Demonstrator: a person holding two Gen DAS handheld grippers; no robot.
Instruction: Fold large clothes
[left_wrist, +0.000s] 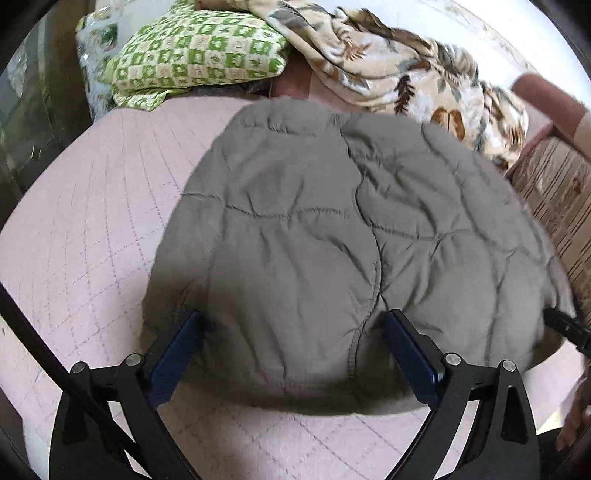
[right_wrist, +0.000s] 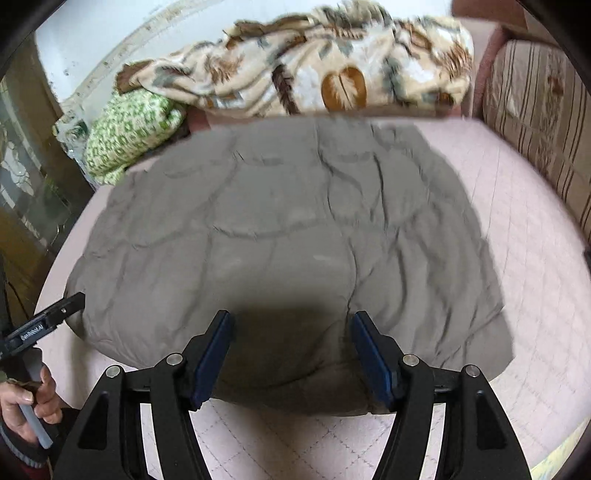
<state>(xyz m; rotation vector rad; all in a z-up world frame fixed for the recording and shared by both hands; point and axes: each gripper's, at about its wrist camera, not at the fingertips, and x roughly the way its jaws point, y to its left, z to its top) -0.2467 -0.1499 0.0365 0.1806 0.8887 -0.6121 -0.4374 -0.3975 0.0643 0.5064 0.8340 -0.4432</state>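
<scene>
Jacket (left_wrist: 332, 229), grey and quilted, lies spread on the pink quilted bed cover (left_wrist: 85, 206), filling the middle of both views. In the left wrist view your left tool (left_wrist: 293, 325) stands spread over the jacket's near hem, the blue pads either side of the centre seam; whether they touch the cloth you cannot tell. The jacket's left edge leaves a wide strip of bare cover toward the frame's left. Its right edge runs close to a striped cushion (left_wrist: 554, 192), where the tip of your right tool shows at mid right.

In the right wrist view your right tool (right_wrist: 291, 325) is also spread, nothing pinched, over the near hem. Bare cover lies open to the jacket's right and along the bottom. At lower left your hand (right_wrist: 26, 402) grips the other tool's handle. Across the top, the jacket's far edge meets a leaf-print blanket (right_wrist: 314, 66) and a green checked pillow (right_wrist: 129, 129), so no room there.
</scene>
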